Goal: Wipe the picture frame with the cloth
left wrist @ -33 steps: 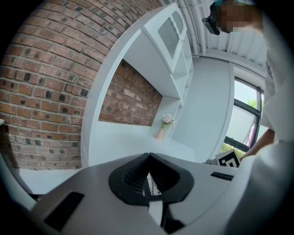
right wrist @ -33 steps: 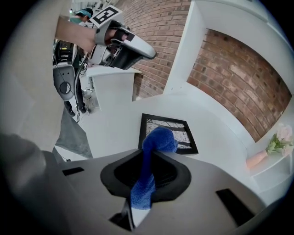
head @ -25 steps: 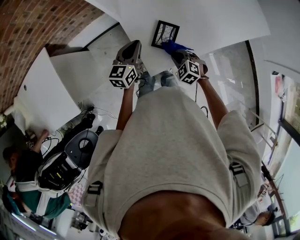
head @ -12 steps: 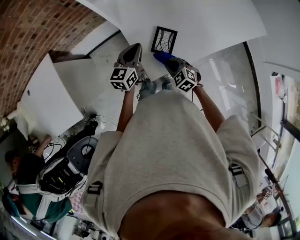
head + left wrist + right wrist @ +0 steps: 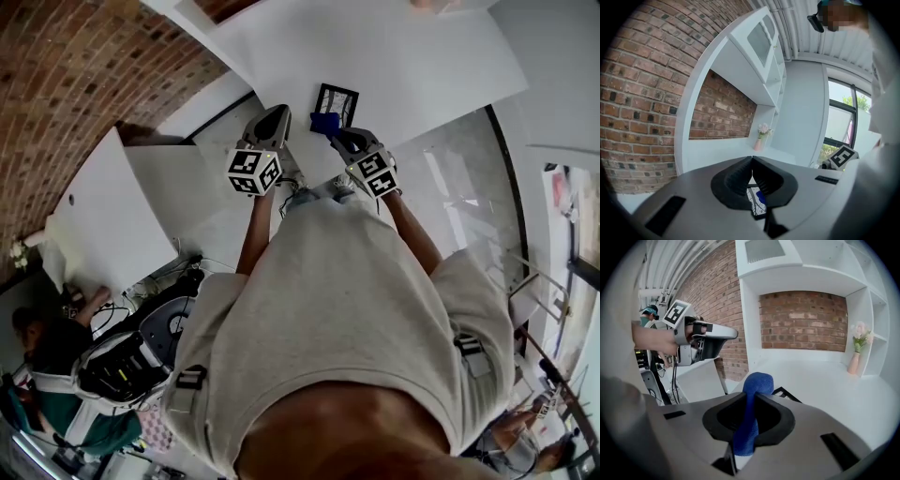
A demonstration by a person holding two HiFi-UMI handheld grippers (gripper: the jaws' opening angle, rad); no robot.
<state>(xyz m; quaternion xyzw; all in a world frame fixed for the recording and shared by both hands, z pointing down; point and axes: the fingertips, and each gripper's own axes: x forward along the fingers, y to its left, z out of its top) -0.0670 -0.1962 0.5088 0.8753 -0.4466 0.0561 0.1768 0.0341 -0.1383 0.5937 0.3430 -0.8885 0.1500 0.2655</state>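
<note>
1. Print: what I can read on my tools is only the black-and-white square patterns on the marker cubes, one on my left gripper (image 5: 751, 163) and one on my right gripper (image 5: 749, 404).
2. Right gripper: its jaws are clenched on the blue cloth (image 5: 756, 383). The cloth is a thick, nubbly fold that rises above the jaw tips and hangs out below them.
3. Left gripper: its jaws are pressed together with nothing between them. It is held to the left of my right gripper and level with it.
4. Picture frame (image 5: 336, 100): it has a thin black border around a white picture with dark, branching lines. It lies flat on the white counter (image 5: 825, 385), just ahead of my right jaws.
5. Obstruction: the cloth covers the frame's near corner. I cannot tell whether the two touch.
6. Surroundings: a pink vase of pale flowers (image 5: 856, 356) stands on a shelf ahead and to the right of my right gripper. A brick wall (image 5: 801, 319) backs the white shelving.
</note>
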